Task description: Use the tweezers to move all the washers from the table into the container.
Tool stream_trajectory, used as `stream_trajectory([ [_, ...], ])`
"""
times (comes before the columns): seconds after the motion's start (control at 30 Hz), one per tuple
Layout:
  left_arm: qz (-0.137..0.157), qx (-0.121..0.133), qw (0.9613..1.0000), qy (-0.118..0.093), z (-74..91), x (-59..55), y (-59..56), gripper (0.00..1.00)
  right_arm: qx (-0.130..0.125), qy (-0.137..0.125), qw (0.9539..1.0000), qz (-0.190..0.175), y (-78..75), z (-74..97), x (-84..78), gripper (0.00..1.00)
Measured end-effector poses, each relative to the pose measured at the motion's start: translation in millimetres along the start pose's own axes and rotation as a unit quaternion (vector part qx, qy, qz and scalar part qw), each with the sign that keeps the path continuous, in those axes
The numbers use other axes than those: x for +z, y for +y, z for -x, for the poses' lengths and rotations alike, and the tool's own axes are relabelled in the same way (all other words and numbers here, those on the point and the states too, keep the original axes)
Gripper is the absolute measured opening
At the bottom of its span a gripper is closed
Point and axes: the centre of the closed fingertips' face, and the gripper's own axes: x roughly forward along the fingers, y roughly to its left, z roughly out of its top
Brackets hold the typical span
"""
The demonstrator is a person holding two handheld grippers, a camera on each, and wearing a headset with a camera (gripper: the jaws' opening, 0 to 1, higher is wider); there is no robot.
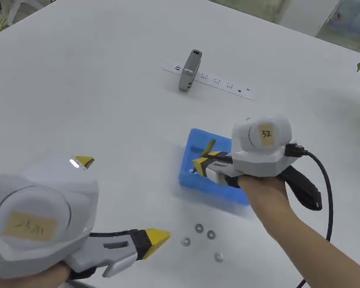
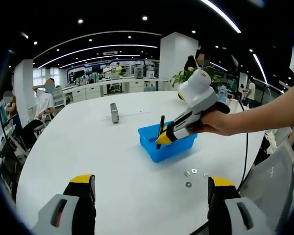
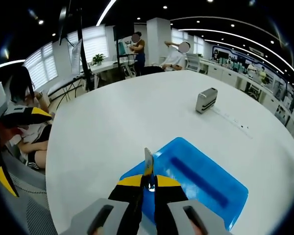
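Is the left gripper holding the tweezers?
No, the left gripper is open with nothing between its jaws; the tweezers are clamped in the right gripper over the blue container.

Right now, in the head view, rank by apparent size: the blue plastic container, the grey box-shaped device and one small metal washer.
1. Blue plastic container, largest, though the right gripper covers part of it.
2. Grey box-shaped device; farther away, so true size unsure.
3. Small metal washer, clearly smallest.
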Motion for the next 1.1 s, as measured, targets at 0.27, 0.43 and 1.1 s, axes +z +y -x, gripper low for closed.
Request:
stream_trajectory([
  [0.27, -0.007, 0.007, 0.9999, 0.001, 2.1, 1.9, 4.0, 0.97, -0.003, -0.010, 0.9999, -0.002, 2.2, 10.4, 6.8, 0.04],
  [0.43, -0.009, 0.008, 0.9999, 0.001, 2.3, 1.8, 4.2, 0.98, -0.008, -0.048, 0.9988, -0.002, 3.7, 29.2, 24.3, 0.04],
  [1.1, -0.016, 0.007, 0.9999, 0.000, 4.1, 3.4, 0.5, 0.98, 0.010, -0.088, 0.9961, -0.008, 41.6, 81.4, 28.2, 0.04],
])
